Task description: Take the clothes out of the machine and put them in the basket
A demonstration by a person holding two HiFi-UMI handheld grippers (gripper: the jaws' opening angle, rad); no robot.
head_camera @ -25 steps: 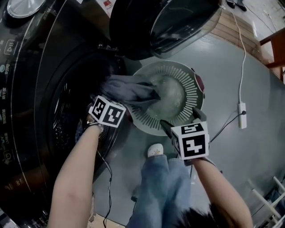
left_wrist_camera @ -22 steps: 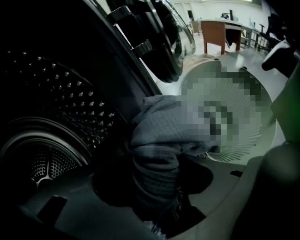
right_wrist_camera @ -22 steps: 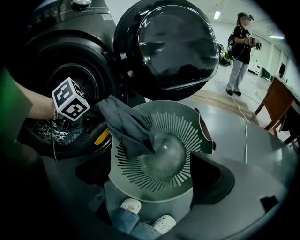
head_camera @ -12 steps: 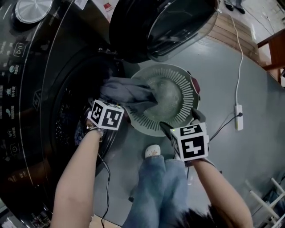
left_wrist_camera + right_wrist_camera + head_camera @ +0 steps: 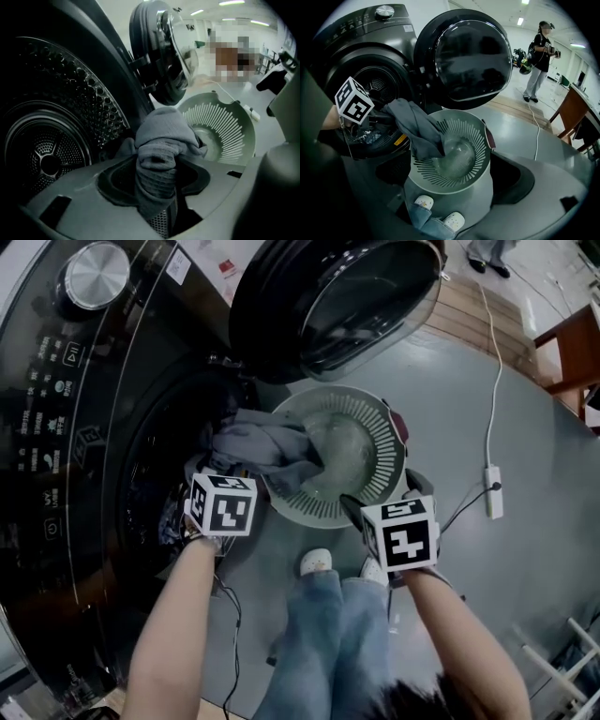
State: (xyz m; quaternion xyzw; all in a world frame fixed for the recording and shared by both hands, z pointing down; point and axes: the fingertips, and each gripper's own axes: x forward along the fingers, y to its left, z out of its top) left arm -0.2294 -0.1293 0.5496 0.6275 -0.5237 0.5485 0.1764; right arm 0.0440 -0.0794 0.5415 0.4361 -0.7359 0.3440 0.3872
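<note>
Across the nine o'clock rim of the pale green slotted plastic basket, a crumpled grey garment is draped, pinched by the left gripper, whose jaws have just been closing on it (the right gripper is open, empty); transfer from the dark front-loading machine is judged unfinished, release into the basket being needed next.

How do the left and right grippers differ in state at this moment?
The left gripper has just been closing and is clamped on the grey garment. The right gripper is open and grips nothing. The left gripper is beside the opening of the machine, while the right gripper hangs over the near side of the basket. Both point steeply downward.
</note>
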